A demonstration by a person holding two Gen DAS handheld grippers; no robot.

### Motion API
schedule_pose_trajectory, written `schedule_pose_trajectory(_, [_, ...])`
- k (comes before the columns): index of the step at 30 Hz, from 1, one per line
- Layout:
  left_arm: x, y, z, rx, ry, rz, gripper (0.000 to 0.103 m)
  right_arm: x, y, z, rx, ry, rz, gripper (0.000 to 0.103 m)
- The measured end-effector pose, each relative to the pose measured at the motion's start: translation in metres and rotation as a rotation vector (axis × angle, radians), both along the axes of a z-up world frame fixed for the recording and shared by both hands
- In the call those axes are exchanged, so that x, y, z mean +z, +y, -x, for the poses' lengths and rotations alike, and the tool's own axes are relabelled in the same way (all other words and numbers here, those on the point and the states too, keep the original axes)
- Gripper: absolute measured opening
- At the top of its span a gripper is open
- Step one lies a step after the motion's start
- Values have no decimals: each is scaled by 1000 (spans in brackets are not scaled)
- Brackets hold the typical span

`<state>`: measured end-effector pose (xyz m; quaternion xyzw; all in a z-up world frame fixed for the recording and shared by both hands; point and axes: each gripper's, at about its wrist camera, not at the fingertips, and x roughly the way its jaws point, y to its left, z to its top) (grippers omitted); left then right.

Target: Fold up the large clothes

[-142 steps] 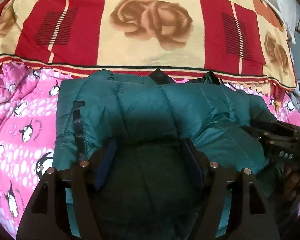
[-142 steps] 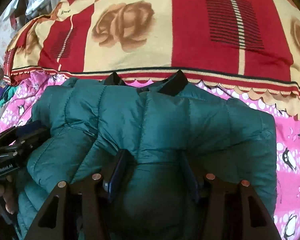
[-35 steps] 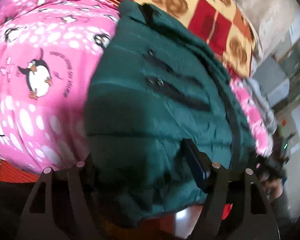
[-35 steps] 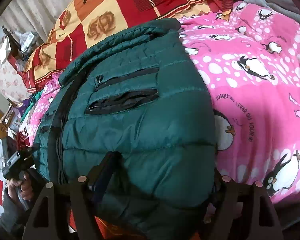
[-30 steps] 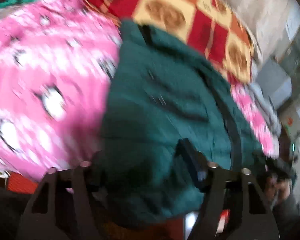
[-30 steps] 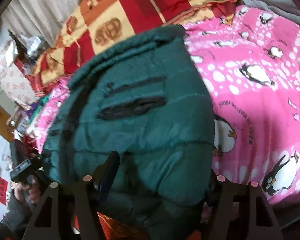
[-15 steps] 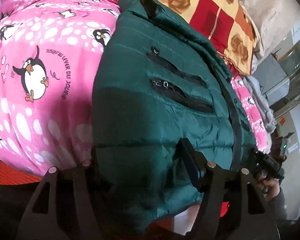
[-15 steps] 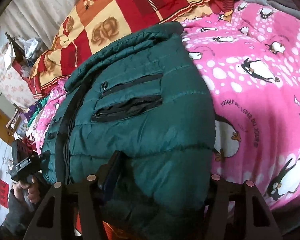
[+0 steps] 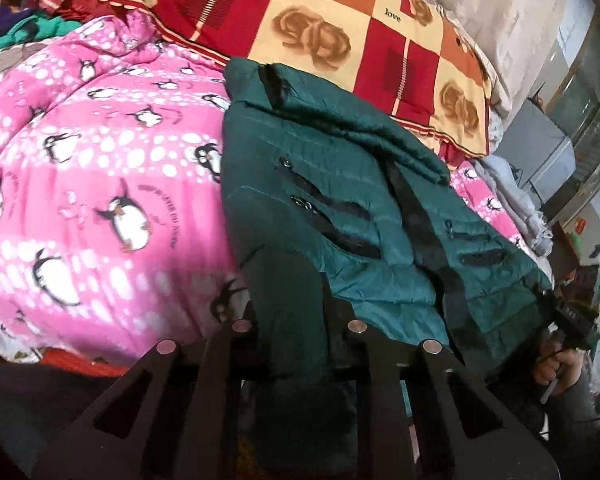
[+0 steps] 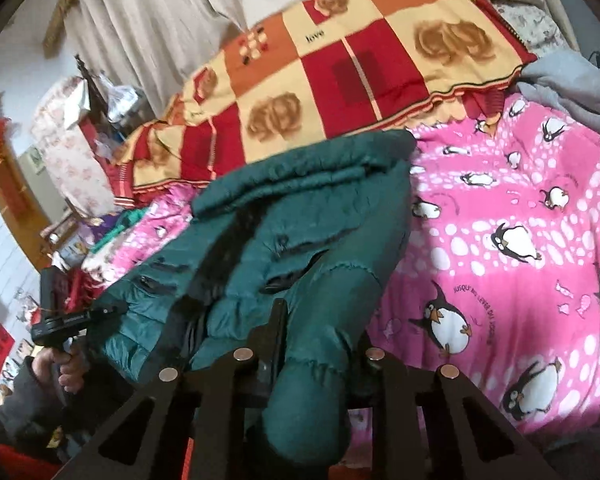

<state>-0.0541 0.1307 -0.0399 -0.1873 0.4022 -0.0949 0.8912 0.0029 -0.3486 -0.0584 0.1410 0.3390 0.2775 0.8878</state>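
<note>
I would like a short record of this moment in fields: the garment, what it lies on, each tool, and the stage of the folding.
garment: green puffer jacket, front side up, black zip pockets showing
surface: pink penguin quilt; checked rose blanket behind it
left tool: just closed, shut on the jacket's near hem
right tool: just closed, shut on the hem at the other corner
stage: both hem corners gripped; jacket not yet folded over
</note>
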Motion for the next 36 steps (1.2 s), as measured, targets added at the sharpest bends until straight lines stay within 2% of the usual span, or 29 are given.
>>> schedule_pose_trajectory(6, [8,4,27,-9,5,22,13,12,-3,28,43,-20,-16,18])
schedule_pose_trajectory(13, [25,1,53,-12,-20,12,13,26,-8,62,75,-46,-9,18])
schedule_pose_trajectory(21, [33,2,91,-20,-34,61,13,35,-23,99,88,-52,-5,17])
schedule_pose_trajectory(26, [35,-3,103,-16,-41,65,13,41,-32,111,83,-64,-16,17])
schedule_pose_trajectory(30, [44,-8,106,-21,-59,50,13,46,-37,114,77,-73,-35,17])
schedule_pose_trajectory(36, [56,-18,99,-17,-99,-20,13,51,-36,106,64,-95,-23,16])
